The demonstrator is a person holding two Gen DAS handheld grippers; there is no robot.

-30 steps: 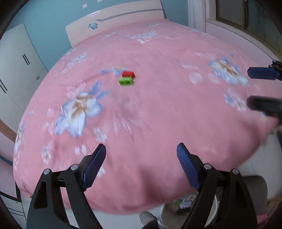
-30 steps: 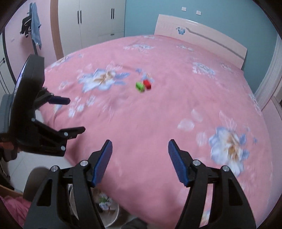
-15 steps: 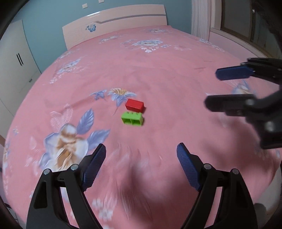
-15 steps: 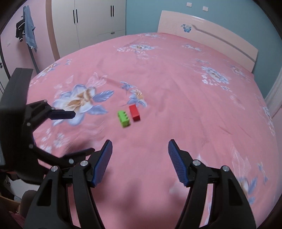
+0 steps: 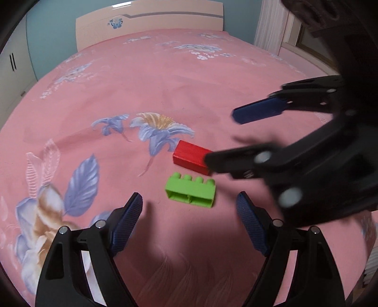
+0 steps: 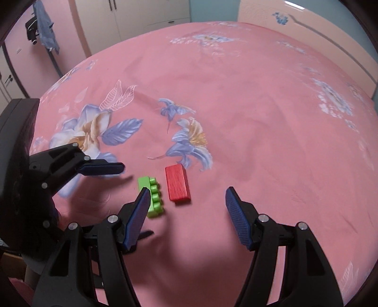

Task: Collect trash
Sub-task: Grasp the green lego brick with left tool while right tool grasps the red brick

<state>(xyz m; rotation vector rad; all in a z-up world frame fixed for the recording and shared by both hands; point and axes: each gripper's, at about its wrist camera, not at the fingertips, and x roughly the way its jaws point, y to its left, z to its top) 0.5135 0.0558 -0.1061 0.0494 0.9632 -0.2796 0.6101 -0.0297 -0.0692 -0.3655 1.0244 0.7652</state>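
A green studded toy brick [image 5: 191, 190] and a red block [image 5: 191, 156] lie side by side on the pink flowered bedspread [image 5: 118, 94]. My left gripper [image 5: 190, 212] is open and empty, just short of the green brick. My right gripper [image 5: 224, 137] comes in from the right, open, its lower finger over the red block's end. In the right wrist view the red block [image 6: 177, 183] lies ahead between the open fingers of the right gripper [image 6: 186, 203]; the green brick [image 6: 152, 196] sits by its left fingertip. The left gripper [image 6: 101, 168] shows at the left.
The bed's pale headboard [image 5: 148, 17] stands at the far end against a blue wall. White wardrobes [image 6: 132, 14] stand beyond the bed. A blue garment [image 6: 47, 35] hangs at the far left. A window and curtain [image 5: 271, 35] are at the right.
Both grippers have moved forward over the bed, from its foot edge to close by the two bricks. The waste bin seen below the bed's edge has left the view.
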